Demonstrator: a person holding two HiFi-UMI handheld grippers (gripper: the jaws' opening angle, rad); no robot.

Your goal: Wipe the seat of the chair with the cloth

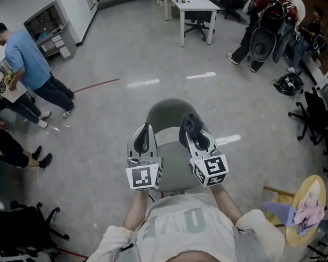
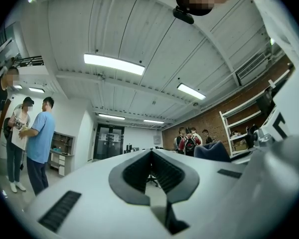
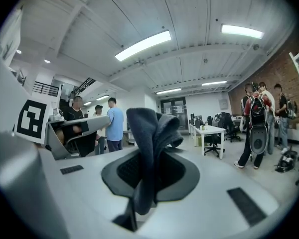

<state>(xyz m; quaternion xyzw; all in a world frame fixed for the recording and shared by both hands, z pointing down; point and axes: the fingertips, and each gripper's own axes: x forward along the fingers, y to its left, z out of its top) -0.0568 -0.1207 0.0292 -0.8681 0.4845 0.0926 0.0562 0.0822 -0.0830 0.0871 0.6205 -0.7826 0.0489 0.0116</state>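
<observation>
Right tongs are clamped on the dark cloth, which sticks up past their tips. Left tongs are closed on nothing. I see both side by side over the round grey chair seat.

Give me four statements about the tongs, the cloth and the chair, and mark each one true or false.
1. The right tongs are shut on a dark cloth. True.
2. The left tongs hold a sponge. False: their jaws are together with nothing between them.
3. The cloth lies spread flat on the chair seat. False: it hangs bunched in the right tongs, and no part of it is spread on the seat.
4. A person in a blue shirt stands at the left of the head view. True.
</observation>
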